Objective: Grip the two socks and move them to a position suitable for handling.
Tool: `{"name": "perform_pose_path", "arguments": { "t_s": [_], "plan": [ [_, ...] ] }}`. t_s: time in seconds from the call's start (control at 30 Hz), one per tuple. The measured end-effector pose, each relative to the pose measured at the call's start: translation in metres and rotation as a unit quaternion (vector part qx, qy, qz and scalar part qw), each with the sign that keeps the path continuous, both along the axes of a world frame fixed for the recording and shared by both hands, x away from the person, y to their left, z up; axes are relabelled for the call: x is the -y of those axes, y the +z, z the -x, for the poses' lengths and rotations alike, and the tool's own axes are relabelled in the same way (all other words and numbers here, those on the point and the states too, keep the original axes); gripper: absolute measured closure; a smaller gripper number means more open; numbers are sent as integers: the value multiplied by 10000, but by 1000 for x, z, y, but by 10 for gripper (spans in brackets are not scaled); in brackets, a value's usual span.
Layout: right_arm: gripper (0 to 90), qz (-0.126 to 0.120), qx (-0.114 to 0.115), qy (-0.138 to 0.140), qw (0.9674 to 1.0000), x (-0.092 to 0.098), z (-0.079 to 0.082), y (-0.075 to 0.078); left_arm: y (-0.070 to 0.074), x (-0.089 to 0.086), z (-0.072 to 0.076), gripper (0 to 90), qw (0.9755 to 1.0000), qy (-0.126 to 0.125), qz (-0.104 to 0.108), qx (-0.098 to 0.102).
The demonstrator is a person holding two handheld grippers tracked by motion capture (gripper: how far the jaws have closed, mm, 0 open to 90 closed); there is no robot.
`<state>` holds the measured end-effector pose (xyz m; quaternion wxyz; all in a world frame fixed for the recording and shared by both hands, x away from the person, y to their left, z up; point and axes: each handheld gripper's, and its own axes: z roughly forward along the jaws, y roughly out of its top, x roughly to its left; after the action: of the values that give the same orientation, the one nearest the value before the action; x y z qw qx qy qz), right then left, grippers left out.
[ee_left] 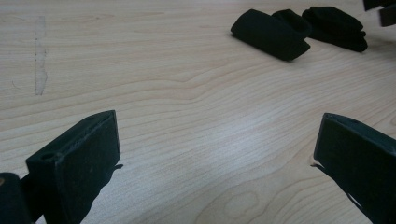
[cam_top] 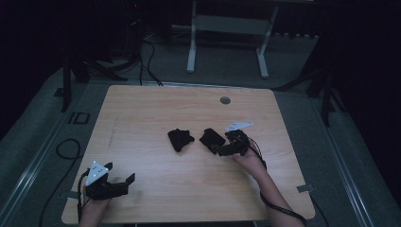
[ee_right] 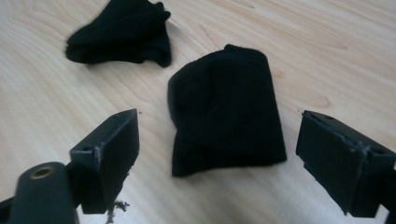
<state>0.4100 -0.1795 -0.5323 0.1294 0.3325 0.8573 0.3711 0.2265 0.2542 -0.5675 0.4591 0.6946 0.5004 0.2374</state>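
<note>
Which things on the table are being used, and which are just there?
In use:
- right gripper, open around the near black sock
- far black sock
- left gripper, open, waiting

Just there:
- grommet
- white frame behind the table

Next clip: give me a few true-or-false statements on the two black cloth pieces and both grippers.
1. Two folded black cloth pieces lie on the light wooden table. True: nearer cloth, farther cloth.
2. The right gripper is shut on a cloth. False: its jaws stand open on either side of the nearer cloth.
3. The left gripper is open over bare wood. True.
4. The two cloths are stacked. False: they lie side by side.
</note>
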Motion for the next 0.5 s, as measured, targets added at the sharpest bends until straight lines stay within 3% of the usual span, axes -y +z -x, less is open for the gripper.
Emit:
{"name": "perform_pose_path", "arguments": {
  "t_s": [0.3,0.43,0.5],
  "plan": [
    [262,582,-4,382,9976,-32,-26,-11,-1,0,1,8,10000,-64,-25,-8],
    [325,691,-35,496,9964,-37,-30,-17,0,0,2,8,10000,-70,-24,3],
    [379,809,52,512,9954,-39,-28,-19,0,0,2,8,10000,-57,-39,11]
  ]
}}
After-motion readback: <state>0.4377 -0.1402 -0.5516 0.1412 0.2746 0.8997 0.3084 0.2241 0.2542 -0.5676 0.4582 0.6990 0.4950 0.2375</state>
